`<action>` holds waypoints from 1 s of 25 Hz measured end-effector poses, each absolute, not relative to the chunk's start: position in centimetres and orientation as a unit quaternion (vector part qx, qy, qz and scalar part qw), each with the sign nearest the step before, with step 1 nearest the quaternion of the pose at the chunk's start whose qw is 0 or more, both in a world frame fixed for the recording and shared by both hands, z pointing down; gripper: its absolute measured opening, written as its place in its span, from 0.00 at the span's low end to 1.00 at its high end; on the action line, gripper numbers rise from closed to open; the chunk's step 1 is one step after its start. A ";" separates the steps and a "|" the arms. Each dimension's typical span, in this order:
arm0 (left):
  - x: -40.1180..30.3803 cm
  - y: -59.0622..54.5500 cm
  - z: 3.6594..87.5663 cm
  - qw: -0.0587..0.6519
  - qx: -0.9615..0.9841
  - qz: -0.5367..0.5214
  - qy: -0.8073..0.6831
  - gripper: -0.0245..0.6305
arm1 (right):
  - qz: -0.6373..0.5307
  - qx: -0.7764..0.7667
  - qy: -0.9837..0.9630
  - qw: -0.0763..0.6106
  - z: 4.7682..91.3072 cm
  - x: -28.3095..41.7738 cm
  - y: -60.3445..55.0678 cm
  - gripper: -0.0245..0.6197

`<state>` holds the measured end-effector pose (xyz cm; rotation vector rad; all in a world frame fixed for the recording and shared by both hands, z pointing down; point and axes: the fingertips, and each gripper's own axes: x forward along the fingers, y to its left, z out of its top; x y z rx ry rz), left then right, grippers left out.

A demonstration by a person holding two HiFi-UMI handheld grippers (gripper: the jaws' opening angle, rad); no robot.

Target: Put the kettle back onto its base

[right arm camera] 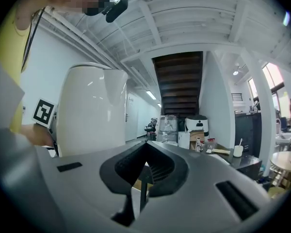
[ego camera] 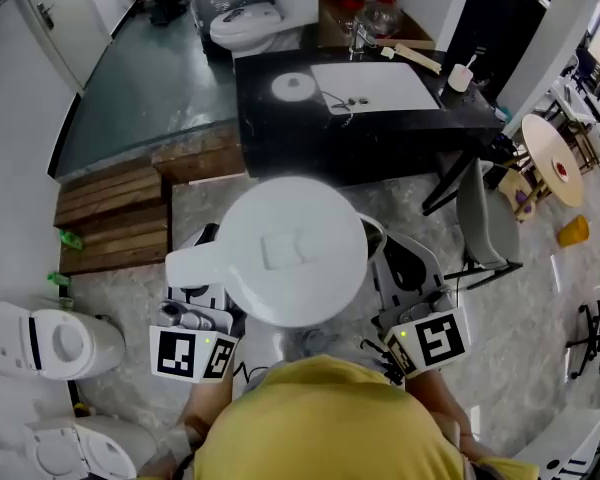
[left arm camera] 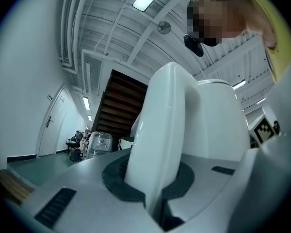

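Kettle: a white kettle (ego camera: 295,248) is seen from above in the head view, lid upward, held in the air in front of the person's yellow shirt (ego camera: 320,418) and over the pale floor (ego camera: 230,203).
Handle: the kettle's handle (left arm camera: 162,130) is shown upright in the left gripper view, rising from between the jaws, with the kettle's body (left arm camera: 218,120) just behind it.
Left gripper: the jaws of the left gripper (left arm camera: 153,186) are closed on the handle, one dark pad pressed against each side of it; its marker cube (ego camera: 190,355) is seen below and left of the kettle.
Right gripper: the jaws of the right gripper (right arm camera: 144,154) are brought together at their tips and nothing is held between them; its marker cube (ego camera: 435,340) is seen below and right of the kettle.
Kettle relative to the right jaws: the body (right arm camera: 92,110) is placed beside them, to their left, and outside them; contact cannot be told.
Base: a round white base (ego camera: 294,86) is laid on the black desk (ego camera: 280,133), well apart from the kettle and bare.
Desk: a white sheet (ego camera: 380,83) is laid just beside the base, to its right.
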<state>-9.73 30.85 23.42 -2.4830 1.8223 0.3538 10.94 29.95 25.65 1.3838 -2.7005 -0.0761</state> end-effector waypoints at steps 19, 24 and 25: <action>-10.2 18.2 23.1 0.023 -0.774 0.111 0.624 0.07 | -0.016 0.422 -0.905 0.053 26.3 11.6 17.2 0.06; -11.0 14.8 23.5 0.022 -0.774 0.111 0.623 0.07 | -0.017 0.423 -0.904 0.059 26.6 11.1 14.4 0.06; -11.1 14.1 23.7 0.021 -0.774 0.111 0.622 0.07 | -0.019 0.423 -0.904 0.060 26.7 10.9 13.7 0.06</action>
